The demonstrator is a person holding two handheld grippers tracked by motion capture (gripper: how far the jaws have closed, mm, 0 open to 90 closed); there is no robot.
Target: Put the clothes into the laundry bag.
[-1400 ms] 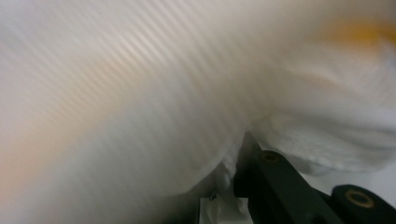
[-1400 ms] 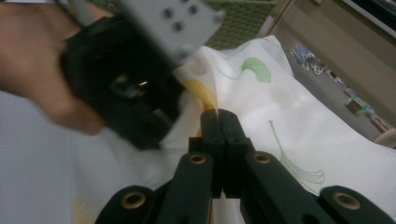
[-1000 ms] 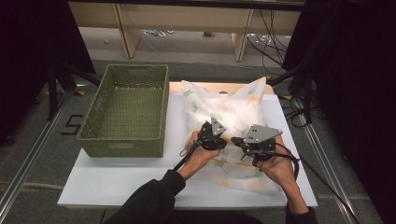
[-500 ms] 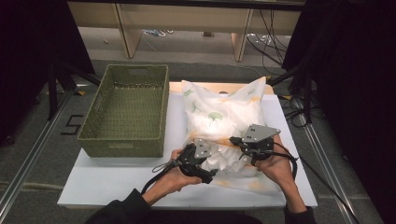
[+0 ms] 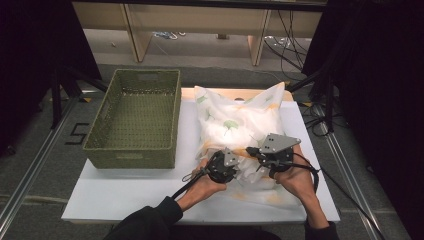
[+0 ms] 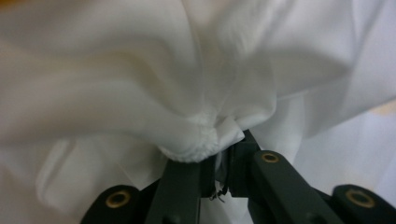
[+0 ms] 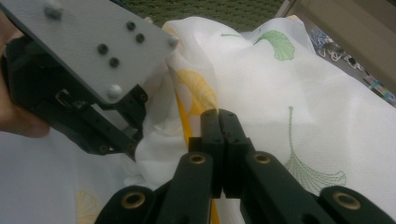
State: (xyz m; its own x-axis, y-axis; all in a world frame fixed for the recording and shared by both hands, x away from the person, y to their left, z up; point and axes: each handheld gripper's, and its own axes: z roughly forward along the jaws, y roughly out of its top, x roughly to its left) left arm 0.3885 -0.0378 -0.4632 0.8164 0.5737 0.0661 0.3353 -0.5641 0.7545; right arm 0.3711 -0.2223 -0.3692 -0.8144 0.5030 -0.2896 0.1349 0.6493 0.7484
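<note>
grey floor, pale wooden shelving behind

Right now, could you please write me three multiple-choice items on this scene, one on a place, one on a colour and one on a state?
1. Where does the woven basket stand?
A. to the left of the pillowcase
B. on top of the pillowcase
C. on the floor behind the table

2. What colour is the basket?
A. red
B. olive green
C. blue

3. How do the jaws of the left gripper stand?
A. wide open above bare table
B. closed on a bunched hem of the white leaf-print pillowcase
C. closed on the basket's rim

Answers:
1 A, the high view shows the basket on the white board beside the fabric, at its left.
2 B, its weave is olive green all over.
3 B, the left gripper view shows white cloth pinched between the jaws.
</note>
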